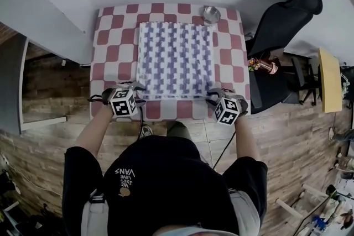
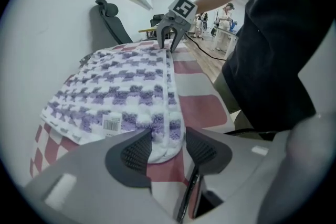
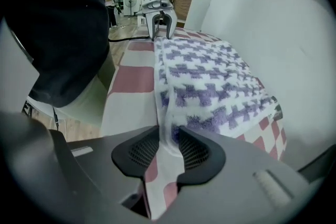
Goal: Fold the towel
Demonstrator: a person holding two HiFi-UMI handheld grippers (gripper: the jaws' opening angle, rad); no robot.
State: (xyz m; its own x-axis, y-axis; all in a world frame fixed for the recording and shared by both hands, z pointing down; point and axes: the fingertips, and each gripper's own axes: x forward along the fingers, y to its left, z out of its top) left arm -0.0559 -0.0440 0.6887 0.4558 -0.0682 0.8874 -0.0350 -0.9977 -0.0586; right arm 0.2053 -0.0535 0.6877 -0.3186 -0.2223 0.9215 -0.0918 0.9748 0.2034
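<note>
Shows the left hand-held gripper [image 2: 169,152] spread around the near left corner of the purple-and-white towel [image 2: 121,92], one pad against the pile and the other just clear, with no pinch there yet; shows the right hand-held gripper [image 3: 163,147] pressed onto the hem at the near right corner, with cloth filling the gap between the pads. Lies flat and square, a barcode label [image 2: 112,123] turned up beside the left corner, on a surface [image 1: 113,36] under a red-and-white checked cloth; leaves a small metal bowl [image 1: 211,14] just beyond the far right corner and a black office chair [image 1: 282,19] off to the right, well apart.

Looks like the start of the first fold, probably near edge over to far edge. Close the left jaws fully on the corner before any lift; take hem rather than loose pile alone; match the depth of bite on both sides for a level rise. Lift both corners together; keep the near edge taut between them; carry it straight away from the body and lay it on the far edge without dragging the checked cloth beneath; stop short of the bowl.
</note>
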